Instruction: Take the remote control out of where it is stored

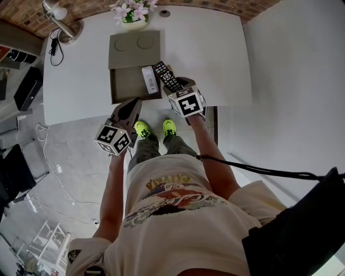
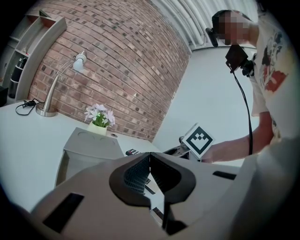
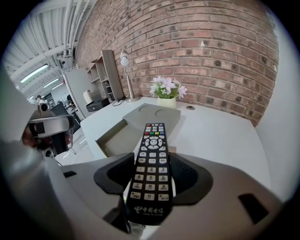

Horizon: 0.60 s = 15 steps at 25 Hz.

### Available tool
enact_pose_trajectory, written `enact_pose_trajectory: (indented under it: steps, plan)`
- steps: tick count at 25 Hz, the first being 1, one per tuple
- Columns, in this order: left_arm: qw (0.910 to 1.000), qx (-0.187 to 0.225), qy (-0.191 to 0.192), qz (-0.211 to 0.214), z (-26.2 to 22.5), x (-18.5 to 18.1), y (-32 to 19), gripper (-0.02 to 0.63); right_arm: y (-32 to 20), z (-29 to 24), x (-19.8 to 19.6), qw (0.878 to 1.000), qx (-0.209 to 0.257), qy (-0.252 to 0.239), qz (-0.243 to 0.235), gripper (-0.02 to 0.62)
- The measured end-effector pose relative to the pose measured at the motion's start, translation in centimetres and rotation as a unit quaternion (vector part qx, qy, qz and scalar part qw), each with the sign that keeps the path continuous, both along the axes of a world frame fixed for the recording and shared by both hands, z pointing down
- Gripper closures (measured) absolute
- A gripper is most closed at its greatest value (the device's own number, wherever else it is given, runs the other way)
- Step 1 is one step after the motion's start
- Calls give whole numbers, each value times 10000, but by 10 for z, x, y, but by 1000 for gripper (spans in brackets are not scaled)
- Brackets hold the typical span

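A black remote control [image 1: 166,76] with rows of white buttons is held lengthwise in my right gripper [image 1: 180,87], which is shut on its lower half; it hangs over the right side of the open grey box [image 1: 127,86]. In the right gripper view the remote [image 3: 151,171] lies between the dark pads and points toward the box tray [image 3: 117,137]. My left gripper [image 1: 131,110] is shut with nothing in it, at the table's near edge just below the box. In the left gripper view its jaws [image 2: 150,161] meet in front of the box [image 2: 86,152].
A white oblong device [image 1: 148,80] lies in the box's right side. The box lid [image 1: 135,48] lies open behind it. A flower pot [image 1: 132,15] and a desk lamp [image 1: 63,24] stand at the table's far edge. A white wall is to the right.
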<state>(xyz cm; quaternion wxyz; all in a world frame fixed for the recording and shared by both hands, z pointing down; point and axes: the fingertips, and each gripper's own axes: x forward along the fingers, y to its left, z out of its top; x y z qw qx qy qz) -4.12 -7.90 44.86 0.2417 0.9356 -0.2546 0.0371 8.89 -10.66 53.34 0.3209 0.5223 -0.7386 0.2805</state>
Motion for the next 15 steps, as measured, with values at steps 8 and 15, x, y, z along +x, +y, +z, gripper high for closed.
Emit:
enact_pose_trajectory:
  steps: [8,15]
  plan:
    - [10000,-13,-64,60,4,27,11,600,13,2,37,9999,-15,14,146,351]
    - [9999,-5,-88,86,6,52,19,600,21,6,67,9997,-17,-1,257,351]
